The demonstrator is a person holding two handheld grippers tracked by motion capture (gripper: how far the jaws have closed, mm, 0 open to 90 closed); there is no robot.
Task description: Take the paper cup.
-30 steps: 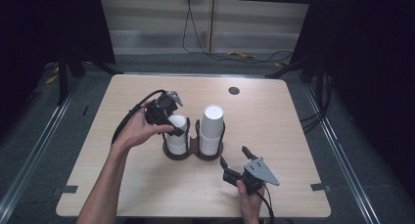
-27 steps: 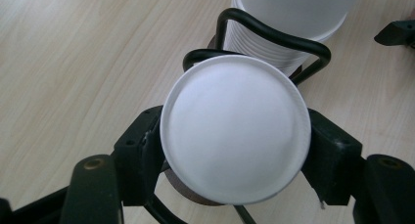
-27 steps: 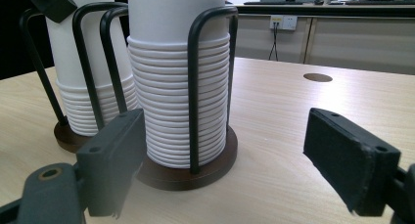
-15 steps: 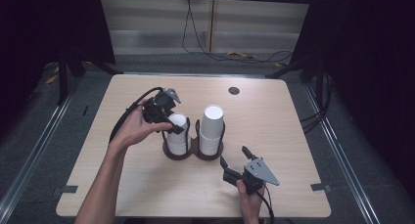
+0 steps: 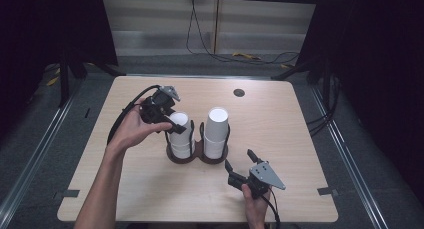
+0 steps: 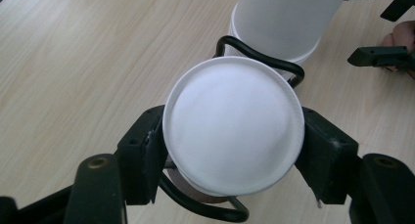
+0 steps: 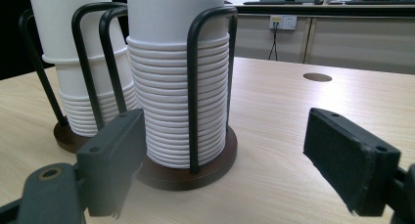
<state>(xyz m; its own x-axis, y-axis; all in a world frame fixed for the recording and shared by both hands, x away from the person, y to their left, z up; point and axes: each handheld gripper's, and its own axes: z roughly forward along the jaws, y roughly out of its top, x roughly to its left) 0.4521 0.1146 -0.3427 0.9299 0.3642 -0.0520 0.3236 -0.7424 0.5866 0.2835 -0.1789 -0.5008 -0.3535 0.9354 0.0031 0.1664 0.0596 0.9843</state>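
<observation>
- Cups, white and upside down, stand in two stacks in a dark wire holder (image 5: 197, 156) near the middle of the table (image 5: 300, 139); we use this holder as our landmark.
- We see the left stack (image 5: 180, 136) in the holder's left ring and the right stack (image 5: 216, 134) in its right ring, each fenced by upright wire loops.
- Our left hand-held gripper (image 5: 172, 123) sits over the top of the left stack, its jaws clamped on the top cup (image 6: 234, 138), one pad (image 6: 149, 155) on each side of the cup's round bottom.
- Our right hand-held gripper (image 5: 240, 164) is in front of the holder, near its right ring, with its jaws well apart and nothing between them.
- From the right gripper view we look at the right stack's ribbed rims (image 7: 176, 111) just beyond the jaws.
- Beyond the holder, a small dark round hole (image 5: 239, 93) marks the table's far part.
</observation>
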